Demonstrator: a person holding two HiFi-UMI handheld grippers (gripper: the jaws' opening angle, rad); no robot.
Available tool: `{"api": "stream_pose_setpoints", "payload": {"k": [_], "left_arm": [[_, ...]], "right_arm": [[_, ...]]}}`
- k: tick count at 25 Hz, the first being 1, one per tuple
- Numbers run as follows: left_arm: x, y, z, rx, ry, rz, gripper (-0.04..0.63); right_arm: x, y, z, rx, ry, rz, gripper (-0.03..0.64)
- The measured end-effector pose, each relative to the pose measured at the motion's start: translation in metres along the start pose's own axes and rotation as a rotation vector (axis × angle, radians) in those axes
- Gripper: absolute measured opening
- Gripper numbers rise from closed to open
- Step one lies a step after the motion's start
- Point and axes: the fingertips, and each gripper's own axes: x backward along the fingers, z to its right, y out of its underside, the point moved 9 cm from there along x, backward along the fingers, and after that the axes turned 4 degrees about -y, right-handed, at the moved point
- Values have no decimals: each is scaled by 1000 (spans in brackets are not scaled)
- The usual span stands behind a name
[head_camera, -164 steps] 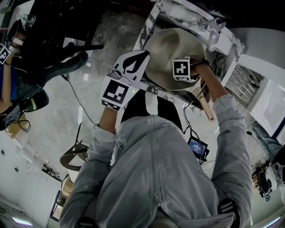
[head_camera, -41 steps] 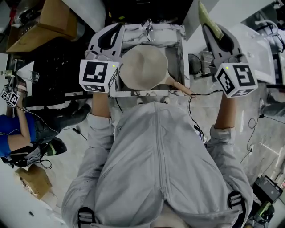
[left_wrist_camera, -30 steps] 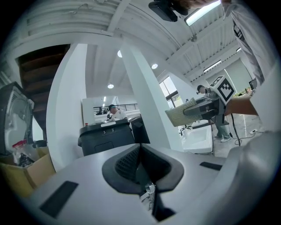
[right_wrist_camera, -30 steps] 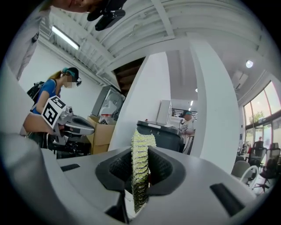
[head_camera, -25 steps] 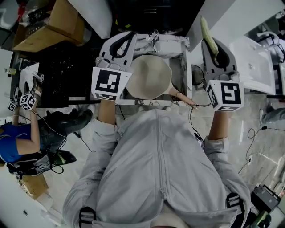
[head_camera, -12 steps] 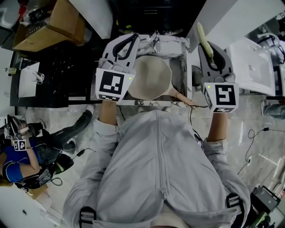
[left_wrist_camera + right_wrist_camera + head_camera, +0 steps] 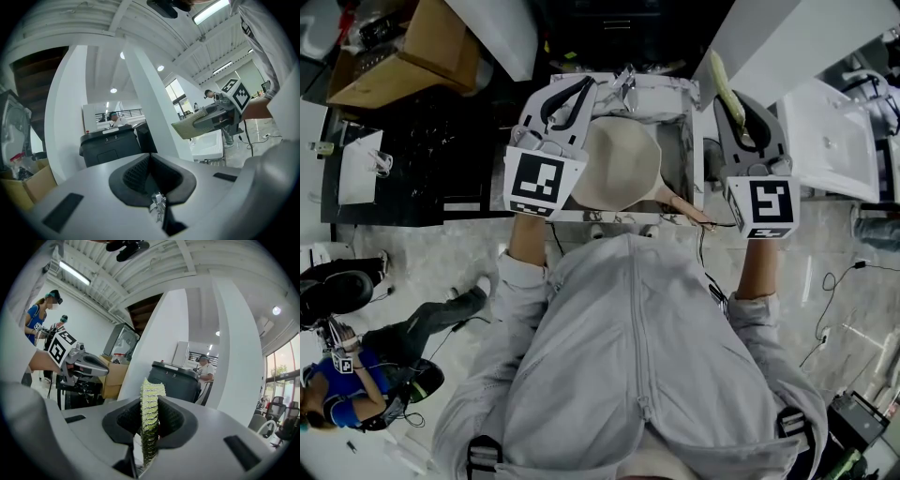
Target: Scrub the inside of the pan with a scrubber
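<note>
A beige pan [image 7: 617, 164] lies in the marble-walled sink [image 7: 673, 89] in front of me, its wooden handle [image 7: 682, 204] pointing toward my right side. My left gripper [image 7: 581, 86] hangs over the pan's left rim, shut with nothing in it; the left gripper view shows its jaws [image 7: 150, 161] closed together. My right gripper [image 7: 733, 98] is held to the right of the sink, shut on a yellow-green scrubber [image 7: 719, 77]. In the right gripper view the scrubber [image 7: 150, 418] stands edge-on between the pads. Both grippers are above the pan, apart from it.
A cardboard box [image 7: 412, 47] sits at the far left, and a white basin [image 7: 830, 141] at the right. A dark bin [image 7: 110, 145] and a white pillar [image 7: 150, 103] stand beyond the sink. A person in blue [image 7: 352, 394] crouches at the lower left among floor cables.
Both grippers have drawn slightly inward toward the sink over the last second. The scrubber stays in the right gripper. The person in blue has moved toward the lower left.
</note>
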Motion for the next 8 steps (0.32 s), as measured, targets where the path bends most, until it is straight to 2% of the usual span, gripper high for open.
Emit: {"api": "stream_pose_setpoints", "payload": {"k": [8], "left_arm": [[1, 1, -3, 0, 7, -5, 23]], "right_arm": [[-4, -3, -4, 4, -31, 7, 94]]}}
